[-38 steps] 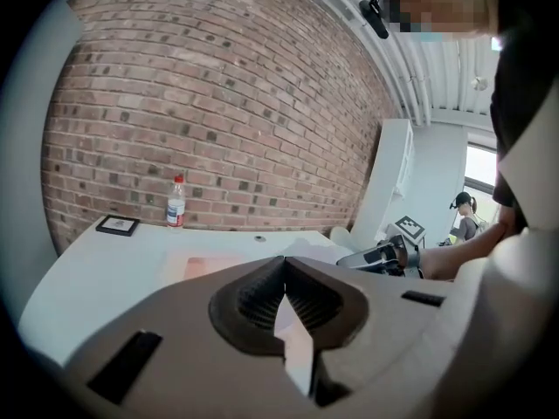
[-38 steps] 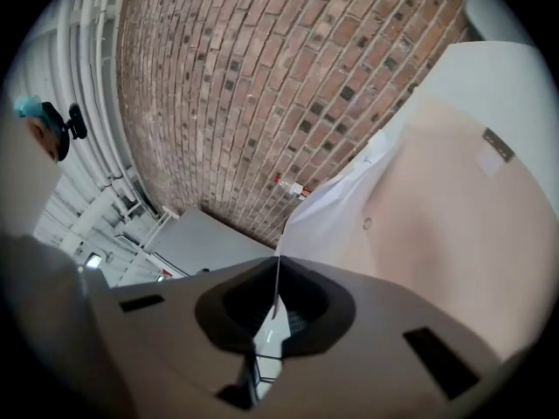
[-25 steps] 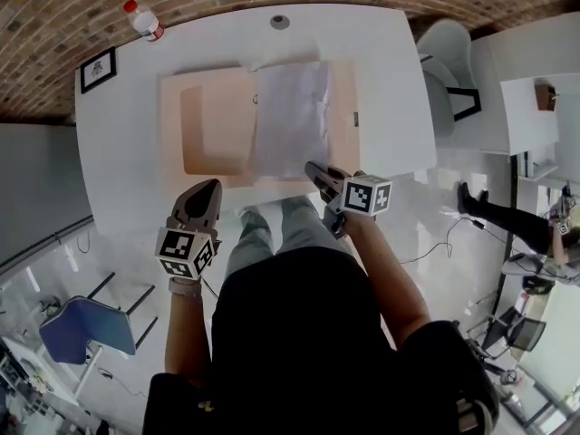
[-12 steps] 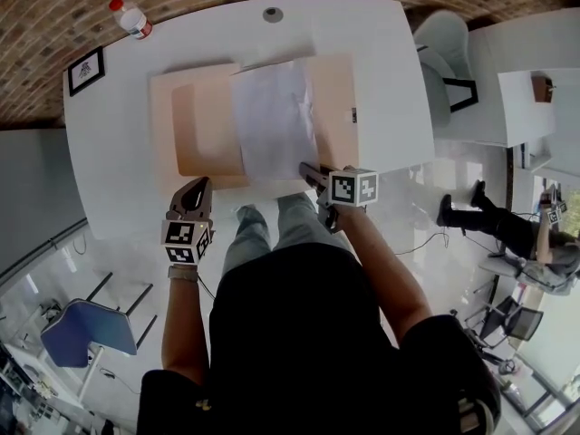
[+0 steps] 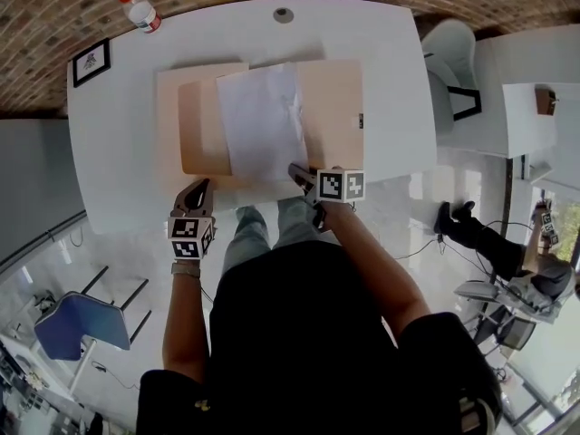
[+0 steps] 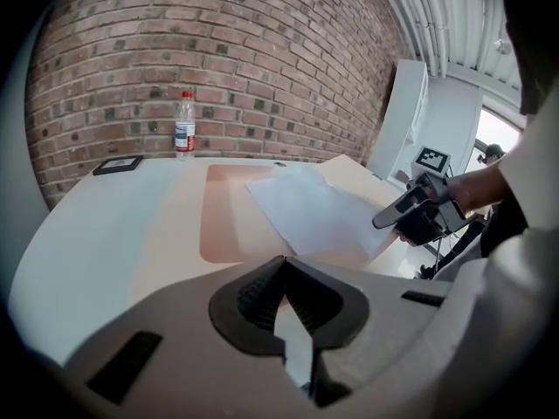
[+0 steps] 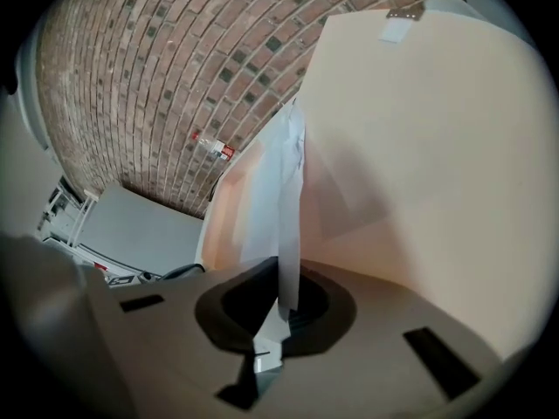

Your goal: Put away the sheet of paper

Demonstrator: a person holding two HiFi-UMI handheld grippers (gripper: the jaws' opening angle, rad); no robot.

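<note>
Nearest to us, the left gripper (image 5: 200,187) hangs at the near edge of the table (image 5: 118,152). Its jaws are together with nothing between them. We judge that it is parked there to leave the work area free and to be ready to steady the folder (image 5: 331,98) if needed.

Just beyond it, to the right, the right gripper (image 5: 295,169) is clamped on the near corner of the sheet (image 5: 258,120). The right gripper view shows the paper rising edge-on out of the closed pads. A corner pinch of this kind lets one hand steer the whole sheet without creasing its middle, which is the likely reason for it.

The sheet lies slightly askew over the middle of the open folder, across its fold. Its gripped corner reaches the folder's near edge. We cannot tell whether the far part rests flat or rides just above the card.

The folder lies open and flat on the table, so that both inner faces are exposed to receive the paper. A darker panel shows on its left half; whether this is a pocket cannot be confirmed. We judge the task part done: the sheet is over the folder but not yet squared in, and the folder is not closed.

Well beyond, a bottle (image 5: 140,12) and a small frame (image 5: 91,62) stand at the far left of the table, apart from the work.
</note>
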